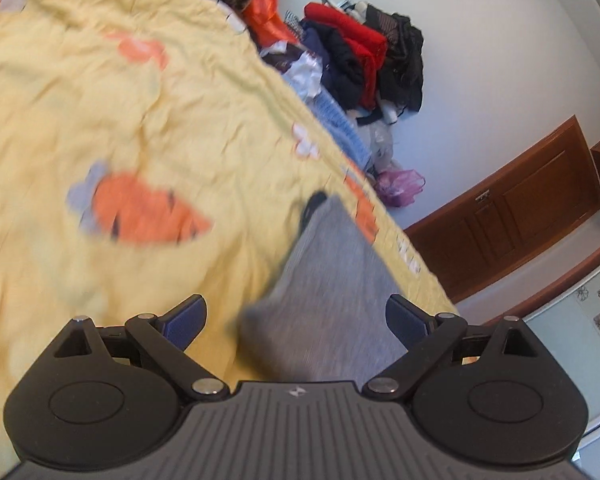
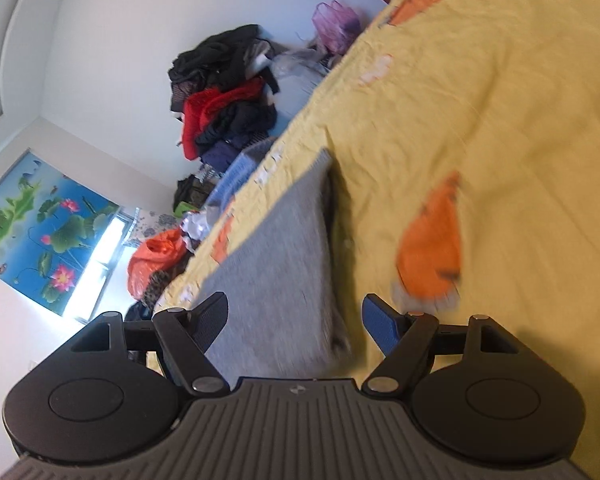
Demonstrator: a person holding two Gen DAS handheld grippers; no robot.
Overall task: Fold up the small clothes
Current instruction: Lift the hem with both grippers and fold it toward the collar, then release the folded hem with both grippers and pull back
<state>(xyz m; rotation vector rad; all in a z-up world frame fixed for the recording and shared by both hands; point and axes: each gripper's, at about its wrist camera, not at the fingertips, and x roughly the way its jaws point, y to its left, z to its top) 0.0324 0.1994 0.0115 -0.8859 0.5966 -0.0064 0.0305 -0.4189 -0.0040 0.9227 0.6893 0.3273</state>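
Observation:
A small grey garment (image 1: 332, 280) lies on a yellow bedsheet (image 1: 120, 128) with orange carrot prints. In the left wrist view it runs from between the fingers up and away, and a dark edge shows at its far end. My left gripper (image 1: 296, 322) is open, with the near end of the grey cloth between its blue pads. The grey garment also shows in the right wrist view (image 2: 276, 272), lying on the sheet (image 2: 480, 100). My right gripper (image 2: 296, 320) is open over its near end. Both views are blurred.
A heap of mixed clothes (image 1: 364, 48), red, black and blue, lies past the sheet's far edge and shows in the right wrist view too (image 2: 224, 108). An orange bag (image 2: 156, 260) and a purple bag (image 1: 400, 186) sit beside it. A brown wooden cabinet (image 1: 520, 208) stands on the right.

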